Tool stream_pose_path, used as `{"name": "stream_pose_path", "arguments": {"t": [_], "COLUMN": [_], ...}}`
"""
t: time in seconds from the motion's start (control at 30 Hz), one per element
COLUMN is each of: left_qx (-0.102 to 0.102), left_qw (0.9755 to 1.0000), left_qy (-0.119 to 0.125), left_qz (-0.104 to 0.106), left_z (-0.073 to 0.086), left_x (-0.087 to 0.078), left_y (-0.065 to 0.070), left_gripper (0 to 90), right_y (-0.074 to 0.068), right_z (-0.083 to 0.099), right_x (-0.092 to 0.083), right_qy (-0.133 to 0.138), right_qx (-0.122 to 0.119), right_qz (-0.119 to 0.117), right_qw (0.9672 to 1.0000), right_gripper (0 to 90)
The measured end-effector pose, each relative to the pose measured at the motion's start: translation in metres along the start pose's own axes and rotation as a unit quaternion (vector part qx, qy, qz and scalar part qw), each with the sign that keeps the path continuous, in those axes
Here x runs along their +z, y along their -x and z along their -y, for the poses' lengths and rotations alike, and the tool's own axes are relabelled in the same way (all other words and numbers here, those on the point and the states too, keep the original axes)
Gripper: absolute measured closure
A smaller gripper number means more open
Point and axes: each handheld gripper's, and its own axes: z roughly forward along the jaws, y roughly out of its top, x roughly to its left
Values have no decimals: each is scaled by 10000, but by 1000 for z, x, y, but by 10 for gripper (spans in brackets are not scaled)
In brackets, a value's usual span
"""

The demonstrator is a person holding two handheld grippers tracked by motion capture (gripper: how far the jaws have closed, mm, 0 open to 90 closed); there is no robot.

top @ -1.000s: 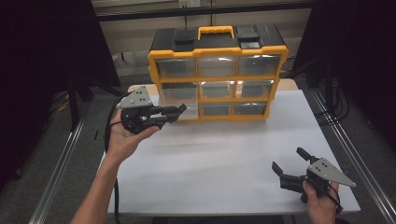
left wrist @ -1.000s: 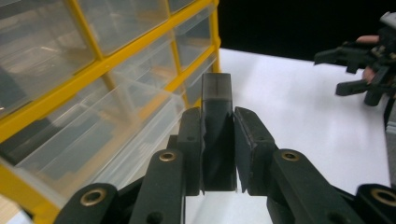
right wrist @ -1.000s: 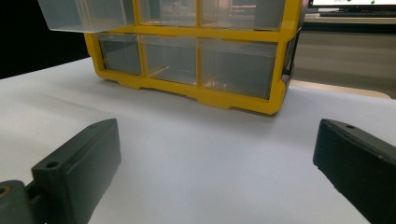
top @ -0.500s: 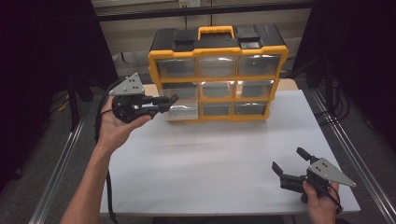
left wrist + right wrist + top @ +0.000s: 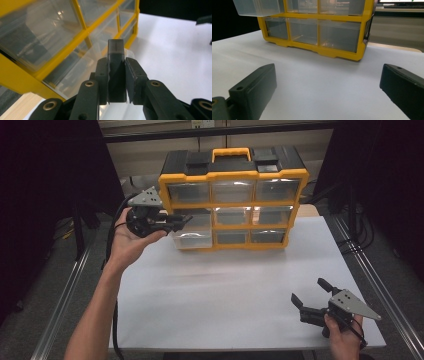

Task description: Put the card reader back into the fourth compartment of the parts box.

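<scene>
**Left gripper lifts a black block beside the organizer**

Since the earlier frames the left gripper (image 5: 181, 221) rises and goes a little back and to the left; now it hangs in the air at the left edge of the organizer (image 5: 233, 200), level with the middle row of drawers. Its jaws are closed on a small black block (image 5: 115, 67), which stands upright between them in the left gripper view. The lower left drawer (image 5: 192, 238) is pulled out and sticks forward from the yellow frame; the gripper tip is just above it.

The right gripper (image 5: 309, 296) keeps its place near the front right corner of the table (image 5: 220, 290), low over the white top, with its jaws spread wide and nothing between them. Between this gripper and the organizer the white surface is free, so there is much open room in the middle and on the front left. The organizer stands at the back edge.

What lies inside the drawers is hard to make out through the cloudy plastic. The lower end of the block is hidden by the jaws.
</scene>
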Motion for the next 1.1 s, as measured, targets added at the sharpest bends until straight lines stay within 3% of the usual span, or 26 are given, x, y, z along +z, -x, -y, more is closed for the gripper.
{"name": "stream_pose_path", "arguments": {"t": [0.13, 0.37, 0.53, 0.63, 0.83, 1.1], "left_qx": [2, -108, -247, -146, -195, -276], "left_qw": [9999, 9988, 9969, 9957, 9936, 9919], "left_qy": [-125, -456, -698, -877, -1089, -1213], "left_qz": [-32, 127, 248, 246, 220, 247], "left_z": [-5, -9, -9, -10, -9, -4], "left_x": [4, 23, 41, 49, 62, 65], "left_y": [-5, -18, -27, -30, -34, -36], "left_gripper": [738, 738, 737, 737, 737, 737], "right_y": [0, 0, 0, 0, 0, 1], "right_z": [0, 0, 0, 0, 0, 0], "right_x": [0, 0, 0, 0, 0, 0], "right_qy": [5, 7, 6, 10, 10, 7], "right_qx": [17, 10, 20, 36, 28, 29], "right_qz": [12, -1, -9, -19, -19, -6], "right_qw": [10000, 10000, 10000, 10000, 10000, 10000], "right_gripper": [9, 9, 9, 9, 9, 9]}}
